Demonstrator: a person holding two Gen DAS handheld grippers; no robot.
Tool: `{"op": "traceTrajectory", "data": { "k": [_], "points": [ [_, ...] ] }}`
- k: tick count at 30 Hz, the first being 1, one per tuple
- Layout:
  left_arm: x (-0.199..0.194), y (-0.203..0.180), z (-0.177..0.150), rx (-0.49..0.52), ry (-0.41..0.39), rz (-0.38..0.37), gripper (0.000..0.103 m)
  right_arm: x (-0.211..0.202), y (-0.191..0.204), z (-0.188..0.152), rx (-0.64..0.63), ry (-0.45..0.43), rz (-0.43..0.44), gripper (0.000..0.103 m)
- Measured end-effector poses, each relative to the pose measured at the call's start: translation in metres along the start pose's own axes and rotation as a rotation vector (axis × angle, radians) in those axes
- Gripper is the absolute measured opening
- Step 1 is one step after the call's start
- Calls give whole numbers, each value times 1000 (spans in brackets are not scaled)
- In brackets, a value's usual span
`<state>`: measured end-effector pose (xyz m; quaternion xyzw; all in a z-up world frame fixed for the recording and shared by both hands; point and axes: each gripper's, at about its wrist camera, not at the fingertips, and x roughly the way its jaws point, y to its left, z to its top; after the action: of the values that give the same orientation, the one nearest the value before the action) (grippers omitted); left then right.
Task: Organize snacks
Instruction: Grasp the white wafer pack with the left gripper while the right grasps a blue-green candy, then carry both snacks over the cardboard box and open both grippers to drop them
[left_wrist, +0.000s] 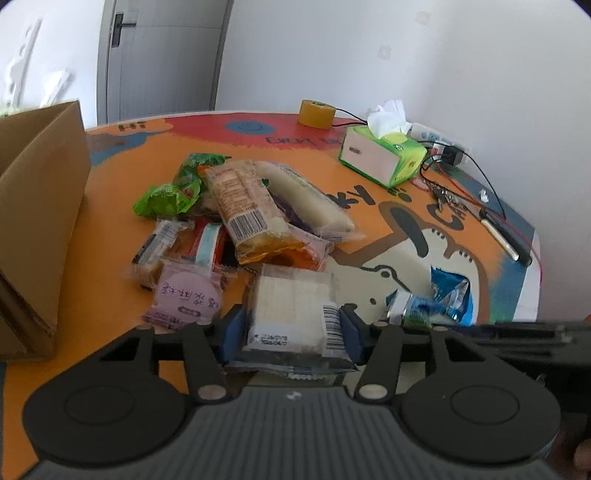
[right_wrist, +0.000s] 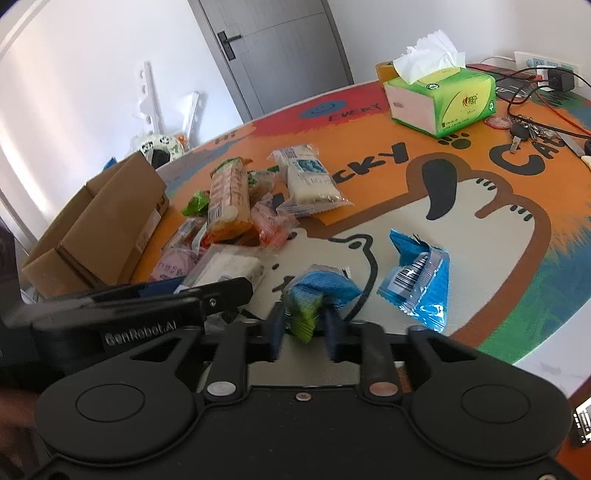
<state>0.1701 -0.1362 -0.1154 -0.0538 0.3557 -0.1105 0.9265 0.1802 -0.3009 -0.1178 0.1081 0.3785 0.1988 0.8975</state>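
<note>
Orange table (right_wrist: 406, 177), snacks (left_wrist: 243, 206), tissue box (right_wrist: 443, 99), carton (right_wrist: 99, 225)

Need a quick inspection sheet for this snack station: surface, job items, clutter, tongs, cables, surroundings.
Surface: table with orange cartoon-print cover.
Job's things: snack pile mid-table; blue packet lying apart; open cardboard box at the left edge.
Clutter: tissue box, tape roll, keys.
Tongs: left gripper shut on a white sandwich pack; right gripper shut on a blue-green packet.
Cables: black and red wires running to a wall outlet.
Surroundings: white walls, grey door.
</note>
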Motion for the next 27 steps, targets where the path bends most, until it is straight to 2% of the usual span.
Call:
{"op": "traceTrajectory", "data": {
  "k": [2,5,7,9,10,16,27],
  "points": [
    [-2,4,1,-14,2,3,48,3,2,2,0,-8,-6,38],
    [-8,11,2,-41,2,26,46,7,4,4,-8,-18,-5,48],
    [-11,14,2,-47,1,21,46,10,7,4,-40,-28,-12,48],
    [-15,16,1,-49,0,17,46,11,12,3,-75,-31,-34,40],
    [-17,17,1,-49,-2,19,46,12,13,2,-91,-30,-43,28],
    [-26,18,4,-64,-22,20,46,10,15,5,-89,-20,-33,26],
    [-62,21,17,-71,-113,33,46,-13,36,17,-107,-104,16,24]
  ]
}}
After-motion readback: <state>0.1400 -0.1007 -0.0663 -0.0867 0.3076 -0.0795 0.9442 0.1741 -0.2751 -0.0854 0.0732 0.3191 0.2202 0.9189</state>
